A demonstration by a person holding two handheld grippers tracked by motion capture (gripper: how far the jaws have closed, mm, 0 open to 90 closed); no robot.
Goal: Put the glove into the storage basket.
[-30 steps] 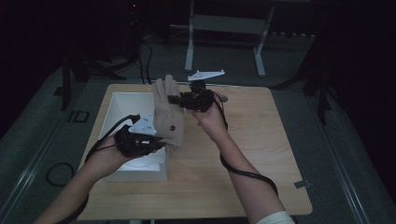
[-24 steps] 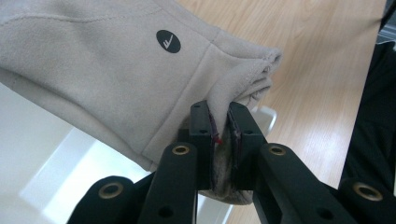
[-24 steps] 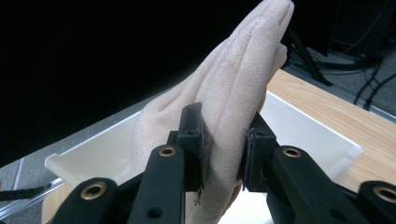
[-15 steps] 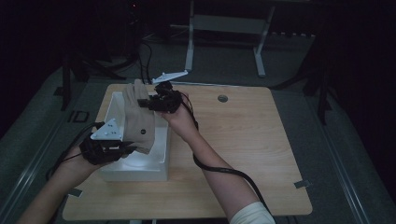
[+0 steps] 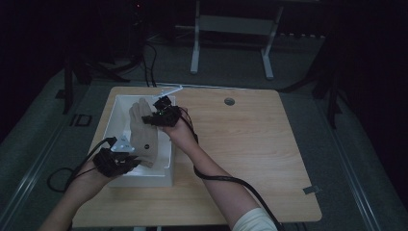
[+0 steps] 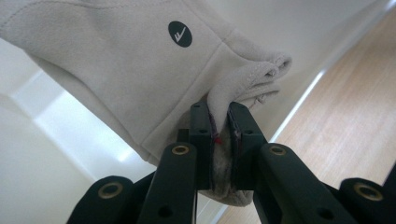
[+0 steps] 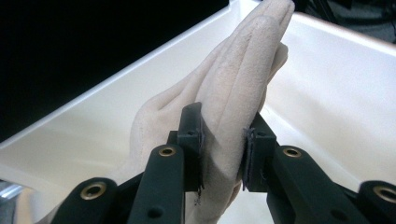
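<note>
both grippers are on the beige fleece glove [image 5: 143, 132], which hangs stretched over the white rectangular plastic bin [image 5: 111, 126] at the left side of the light wooden table [image 5: 250, 159]. left gripper [image 5: 126, 162] is clamped on the glove's cuff edge at the near end, jaws squeezed nearly together with fabric bunched between them [image 6: 219, 140]; a small round black logo patch [image 6: 180, 34] sits near the cuff. right gripper [image 5: 151, 117] is pinching the glove's finger section at the far end, jaws held apart by the thick fabric [image 7: 224, 149]. the high view is dim, so i can't tell if the glove touches the bin floor.
</note>
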